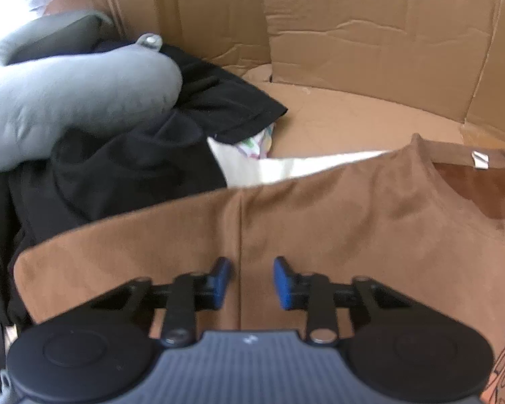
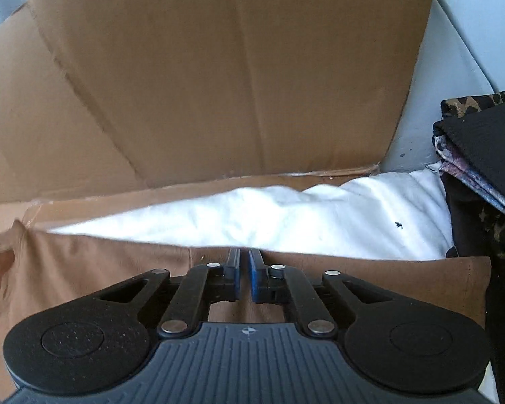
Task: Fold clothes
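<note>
Left claw (image 1: pixel 252 281) is hanging apart over the brown tee (image 1: pixel 336 215); right claw (image 2: pixel 245 277) is sitting nearly together at its shoulder edge. Soft, floppy cotton, so pinching both shoulder seams looks best.

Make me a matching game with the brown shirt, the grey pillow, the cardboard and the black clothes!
Things:
1. brown T-shirt
2. grey pillow
3. cardboard
4. black clothes

Where:
A. lying on top of the black pile
B. standing up like a wall at the back
C. heaped under the pillow
D. spread flat under the gripper fingers

Pairs: 1-D, 2-A, 3-B, 4-C
</note>
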`<control>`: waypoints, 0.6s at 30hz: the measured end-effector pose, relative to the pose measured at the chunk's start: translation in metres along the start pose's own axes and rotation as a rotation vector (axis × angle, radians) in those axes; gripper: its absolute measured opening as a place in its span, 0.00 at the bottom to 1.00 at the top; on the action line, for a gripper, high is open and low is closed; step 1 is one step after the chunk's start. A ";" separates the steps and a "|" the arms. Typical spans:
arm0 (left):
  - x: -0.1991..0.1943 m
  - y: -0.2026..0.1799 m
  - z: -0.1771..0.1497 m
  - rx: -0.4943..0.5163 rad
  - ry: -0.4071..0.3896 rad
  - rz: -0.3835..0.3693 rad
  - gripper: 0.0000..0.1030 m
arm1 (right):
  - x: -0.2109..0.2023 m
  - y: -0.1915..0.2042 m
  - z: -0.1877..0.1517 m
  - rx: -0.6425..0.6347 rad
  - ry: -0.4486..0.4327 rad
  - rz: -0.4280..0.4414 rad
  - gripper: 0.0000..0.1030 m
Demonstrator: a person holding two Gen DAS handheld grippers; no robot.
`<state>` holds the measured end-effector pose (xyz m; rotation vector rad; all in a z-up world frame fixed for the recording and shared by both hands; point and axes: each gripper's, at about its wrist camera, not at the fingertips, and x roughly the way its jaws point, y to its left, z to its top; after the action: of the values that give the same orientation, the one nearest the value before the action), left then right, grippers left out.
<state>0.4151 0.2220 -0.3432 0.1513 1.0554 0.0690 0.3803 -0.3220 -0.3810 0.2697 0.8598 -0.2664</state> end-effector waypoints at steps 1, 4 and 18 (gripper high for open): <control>0.001 0.001 0.003 -0.001 -0.005 -0.007 0.27 | -0.004 0.001 0.001 0.004 -0.009 0.005 0.11; 0.001 0.001 0.012 -0.012 -0.033 -0.009 0.23 | -0.019 0.007 0.001 -0.013 -0.046 0.061 0.11; 0.034 -0.006 0.034 0.025 0.009 0.043 0.02 | 0.009 0.029 -0.008 -0.126 0.023 0.125 0.08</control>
<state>0.4611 0.2173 -0.3573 0.1968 1.0622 0.0953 0.3906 -0.2934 -0.3894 0.2082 0.8748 -0.0929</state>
